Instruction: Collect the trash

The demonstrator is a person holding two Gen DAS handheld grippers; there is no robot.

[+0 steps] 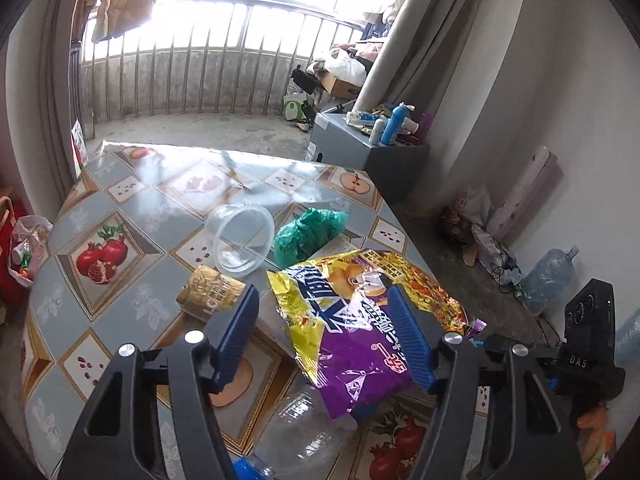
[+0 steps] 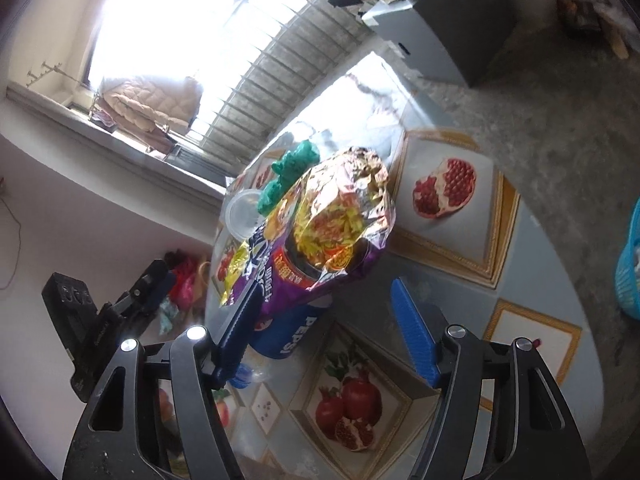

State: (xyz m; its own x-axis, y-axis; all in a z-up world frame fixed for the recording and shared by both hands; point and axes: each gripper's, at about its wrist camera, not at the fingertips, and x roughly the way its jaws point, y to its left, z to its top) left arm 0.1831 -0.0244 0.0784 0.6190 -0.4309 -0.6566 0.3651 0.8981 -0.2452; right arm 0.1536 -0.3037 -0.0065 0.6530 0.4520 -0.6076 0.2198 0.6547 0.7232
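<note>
A crumpled yellow and purple snack bag (image 1: 352, 320) lies on the fruit-patterned table (image 1: 120, 208), draped over a plastic Pepsi bottle (image 1: 304, 436). My left gripper (image 1: 324, 300) is open, its blue fingers either side of the bag's upper part. Behind it lie a clear plastic cup (image 1: 240, 240), a green crumpled bag (image 1: 308, 232) and a gold wrapper (image 1: 208, 292). In the right wrist view my right gripper (image 2: 324, 296) is open just in front of the snack bag (image 2: 332, 220) and the Pepsi bottle (image 2: 292, 336). The cup (image 2: 242, 216) and green bag (image 2: 288, 176) lie beyond.
A blue basket (image 2: 630, 264) stands at the right edge off the table (image 2: 520, 320). A grey cabinet (image 1: 360, 148) with bottles stands beyond the table's far corner. A red bag (image 1: 12, 248) sits on the floor at the left. The other gripper's body (image 1: 588, 336) is at the right.
</note>
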